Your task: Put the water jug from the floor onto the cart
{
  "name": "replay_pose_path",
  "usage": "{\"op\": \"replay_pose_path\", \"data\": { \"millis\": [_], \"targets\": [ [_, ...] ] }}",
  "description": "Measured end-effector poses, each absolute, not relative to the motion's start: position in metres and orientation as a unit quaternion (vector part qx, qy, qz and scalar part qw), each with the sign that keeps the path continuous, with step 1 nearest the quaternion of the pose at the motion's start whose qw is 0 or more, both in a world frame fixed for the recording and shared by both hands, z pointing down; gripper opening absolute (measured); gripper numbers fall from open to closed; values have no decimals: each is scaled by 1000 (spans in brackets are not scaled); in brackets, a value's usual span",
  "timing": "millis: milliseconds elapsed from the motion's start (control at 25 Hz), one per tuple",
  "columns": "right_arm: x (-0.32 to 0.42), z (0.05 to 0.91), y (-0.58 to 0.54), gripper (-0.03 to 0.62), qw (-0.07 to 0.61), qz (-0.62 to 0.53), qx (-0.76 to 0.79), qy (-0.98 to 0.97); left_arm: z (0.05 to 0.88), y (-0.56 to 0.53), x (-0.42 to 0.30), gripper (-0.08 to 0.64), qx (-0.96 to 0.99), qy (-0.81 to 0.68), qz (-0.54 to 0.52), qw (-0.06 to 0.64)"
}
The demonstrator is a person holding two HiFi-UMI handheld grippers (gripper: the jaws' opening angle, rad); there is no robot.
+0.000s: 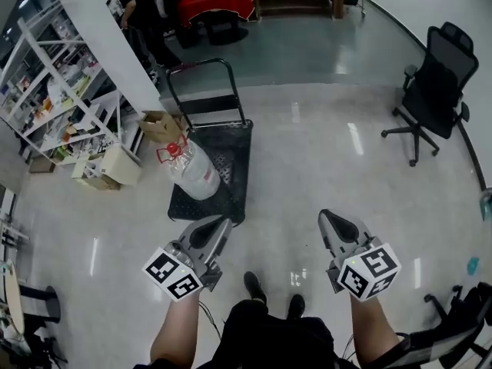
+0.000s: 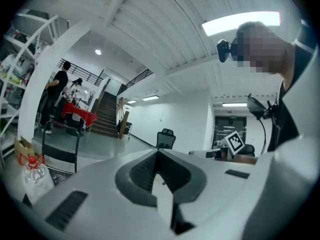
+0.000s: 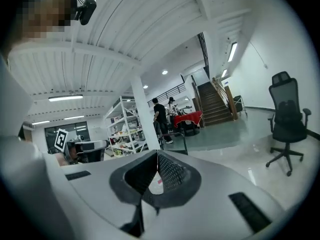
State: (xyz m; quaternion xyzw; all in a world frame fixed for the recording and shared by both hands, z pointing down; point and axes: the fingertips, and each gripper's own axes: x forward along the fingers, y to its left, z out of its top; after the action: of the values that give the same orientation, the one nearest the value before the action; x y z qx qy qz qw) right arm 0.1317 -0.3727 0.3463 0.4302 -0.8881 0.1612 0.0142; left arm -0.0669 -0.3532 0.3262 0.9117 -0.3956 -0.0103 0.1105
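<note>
**Jug on cart, both grippers shut and empty**

Water jug [image 1: 192,172] sits on the black deck of the cart [image 1: 234,167], at the deck's left edge, red cap uppermost. It is ahead of the left gripper [image 1: 220,223] and well apart from it. The right gripper [image 1: 328,217] is held level with its partner, close in front of the person's shoes [image 1: 254,284], farther from the jug.

Each gripper's own view shows the ribbed pads pressed together at the tip, with nothing between them: the left gripper [image 2: 157,152] is clenched on air, and so is the right gripper [image 3: 158,153].

Only the head view takes in the whole cart, its upright handle [image 1: 201,66] on the far side from the grippers, and cardboard boxes [image 1: 159,125] beyond the jug.

The left gripper view catches the water jug [image 2: 36,176] low at its left edge beside the handle [image 2: 60,149], and the marker cube of the other gripper [image 2: 234,143] to its right.

The right gripper view looks past its closed tip to white shelving [image 3: 122,126], people by a red-draped table [image 3: 189,118], a staircase [image 3: 215,104] and a black office chair [image 3: 286,124] off to its right. That chair [image 1: 434,83] stands far ahead and right of the right gripper in the head view.
</note>
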Motion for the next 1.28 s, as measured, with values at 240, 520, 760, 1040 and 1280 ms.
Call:
{"op": "replay_pose_path", "data": {
  "millis": [240, 520, 760, 1040, 1280],
  "targets": [
    [145, 336, -301, 3, -5, 159, 450, -879, 308, -278, -78, -11, 909, -405, 11, 95],
    [134, 353, -194, 3, 13, 148, 474, -868, 328, -168, -86, -11, 920, -382, -2, 92],
    [74, 377, -80, 3, 63, 164, 485, -857, 367, -68, -145, -11, 926, -361, 10, 110],
    [45, 363, 26, 3, 95, 143, 489, -855, 365, 12, -172, -11, 926, -354, -27, 125],
    [54, 365, 105, 3, 104, 147, 482, -857, 346, 74, -163, -9, 925, -360, -46, 114]
  ]
}}
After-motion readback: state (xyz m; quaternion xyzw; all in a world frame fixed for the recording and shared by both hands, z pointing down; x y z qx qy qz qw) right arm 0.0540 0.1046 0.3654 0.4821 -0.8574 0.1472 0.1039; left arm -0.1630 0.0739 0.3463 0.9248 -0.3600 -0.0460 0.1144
